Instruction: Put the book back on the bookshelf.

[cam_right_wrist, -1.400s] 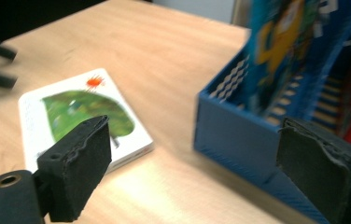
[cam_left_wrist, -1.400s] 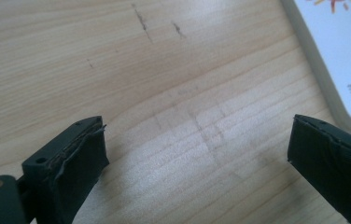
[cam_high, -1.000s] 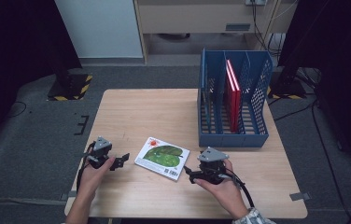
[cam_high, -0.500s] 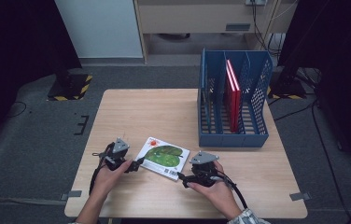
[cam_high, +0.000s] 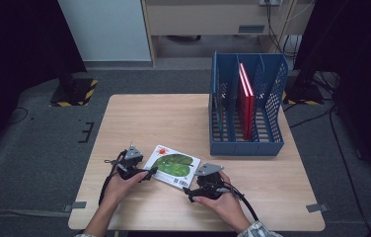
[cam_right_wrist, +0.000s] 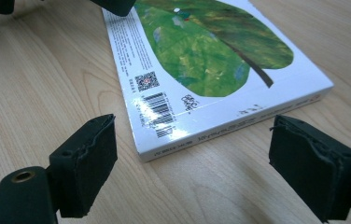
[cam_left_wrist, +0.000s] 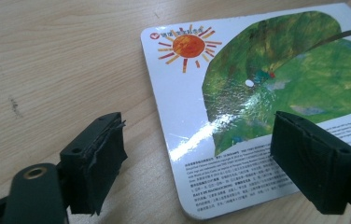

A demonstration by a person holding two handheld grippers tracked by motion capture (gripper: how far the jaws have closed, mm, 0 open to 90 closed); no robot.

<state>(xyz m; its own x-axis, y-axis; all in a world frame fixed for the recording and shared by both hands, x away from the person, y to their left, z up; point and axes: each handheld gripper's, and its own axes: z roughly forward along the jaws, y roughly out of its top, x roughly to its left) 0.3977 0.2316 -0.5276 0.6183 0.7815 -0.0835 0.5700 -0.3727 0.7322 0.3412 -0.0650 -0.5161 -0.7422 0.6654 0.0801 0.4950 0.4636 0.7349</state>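
Observation:
A white picture book (cam_high: pixel 173 164) with a green leaf and an orange sun on its cover lies flat near the table's front edge. My left gripper (cam_high: pixel 146 173) is at the book's left edge. In the left gripper view the jaws (cam_left_wrist: pixel 201 163) straddle that edge, one over the cover (cam_left_wrist: pixel 257 84) and one over the bare wood. They have just been closing, and the pads do not press on the book. My right gripper (cam_high: pixel 189 190) is low at the book's near right corner. Its jaws (cam_right_wrist: pixel 199 170) have just opened slightly and stand open on either side of the barcode corner (cam_right_wrist: pixel 164 112).
A blue slotted file rack (cam_high: pixel 247 143) stands at the back right of the wooden table (cam_high: pixel 164 118), with red books (cam_high: pixel 246 98) upright in one slot. The table's front edge runs just behind my hands.
My left gripper has moved right, up to the book's left edge. My right gripper has shifted left and sunk toward the book's near corner. The book has not moved.

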